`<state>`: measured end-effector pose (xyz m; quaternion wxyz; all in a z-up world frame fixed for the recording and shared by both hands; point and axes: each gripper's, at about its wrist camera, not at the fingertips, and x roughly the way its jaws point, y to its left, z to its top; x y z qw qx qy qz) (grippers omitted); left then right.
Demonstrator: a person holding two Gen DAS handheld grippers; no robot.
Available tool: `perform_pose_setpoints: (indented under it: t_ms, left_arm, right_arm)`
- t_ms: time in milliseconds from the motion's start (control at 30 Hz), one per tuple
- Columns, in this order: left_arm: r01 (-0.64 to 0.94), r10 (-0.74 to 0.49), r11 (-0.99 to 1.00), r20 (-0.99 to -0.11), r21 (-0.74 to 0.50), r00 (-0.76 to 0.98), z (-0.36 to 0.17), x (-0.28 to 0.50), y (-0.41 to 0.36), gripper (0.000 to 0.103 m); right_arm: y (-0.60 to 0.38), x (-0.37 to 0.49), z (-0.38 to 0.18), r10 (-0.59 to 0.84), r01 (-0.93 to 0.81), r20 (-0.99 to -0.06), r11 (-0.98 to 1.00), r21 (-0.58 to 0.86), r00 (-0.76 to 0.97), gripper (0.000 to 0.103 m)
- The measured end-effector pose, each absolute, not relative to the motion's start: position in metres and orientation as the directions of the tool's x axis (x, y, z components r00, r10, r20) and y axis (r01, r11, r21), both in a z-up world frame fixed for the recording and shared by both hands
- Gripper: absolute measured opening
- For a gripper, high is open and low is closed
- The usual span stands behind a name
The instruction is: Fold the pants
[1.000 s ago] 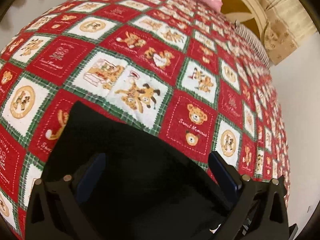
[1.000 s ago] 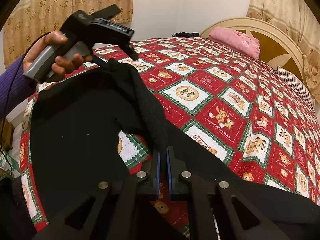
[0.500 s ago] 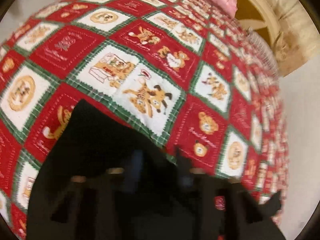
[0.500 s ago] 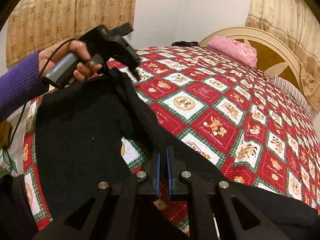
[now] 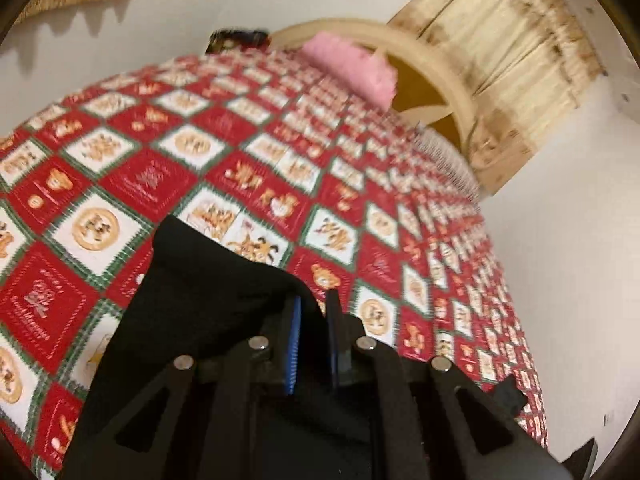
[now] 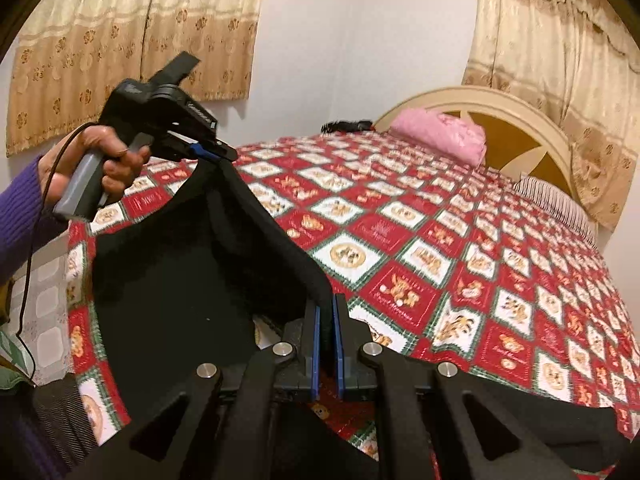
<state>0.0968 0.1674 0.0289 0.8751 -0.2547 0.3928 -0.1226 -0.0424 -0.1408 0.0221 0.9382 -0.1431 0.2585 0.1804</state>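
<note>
I am clenching my right gripper (image 6: 327,322) on the black pants (image 6: 176,276) at their near edge, and my left gripper (image 6: 218,155), jaws clamped, is pinching the same edge farther left. The pants are hanging between them above the near left corner of the red patchwork bed (image 6: 460,248), the pink pillow (image 6: 440,134) lying far off by the headboard (image 6: 520,120).

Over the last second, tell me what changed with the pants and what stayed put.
The left gripper closed from wide open onto the edge of the black pants and lifted it off the quilt; the cloth now hangs stretched up between both grippers. The right gripper rose too, keeping its pinch on the pants. The pink pillow did not move.
</note>
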Motion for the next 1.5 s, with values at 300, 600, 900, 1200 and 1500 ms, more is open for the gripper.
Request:
perform_pose_setpoints:
  t_ms: [300,600,900,1200,1500]
  left_arm:
    - [0.059,-0.408,0.841,-0.559,-0.538,0.722,0.021,0.019,0.184,0.012]
    - [0.018,-0.371,0.858,-0.594,-0.514,0.714,-0.016,-0.027,0.193,0.012]
    - [-0.057,-0.298,0.891,-0.675,-0.45,0.675,-0.058,-0.042,0.205,0.012]
    - [-0.05,-0.252,0.92,-0.686,-0.388,0.683,-0.059,-0.051,0.211,0.012]
    - [-0.092,-0.158,0.956,-0.754,-0.278,0.637,-0.066,-0.054,0.237,0.059]
  right_arm:
    - [-0.12,-0.1,0.025,0.268,-0.441,-0.514,0.862,-0.25,0.815,0.006]
    - [-0.108,-0.131,-0.013,0.259,-0.459,-0.571,0.856,-0.238,0.779,0.006]
    - [-0.1,-0.142,-0.044,0.246,-0.481,-0.626,0.844,-0.238,0.74,0.006]
    - [-0.087,-0.152,-0.066,0.239,-0.527,-0.684,0.813,-0.246,0.689,0.005]
    - [-0.083,-0.154,-0.081,0.202,-0.532,-0.698,0.794,-0.294,0.687,0.006]
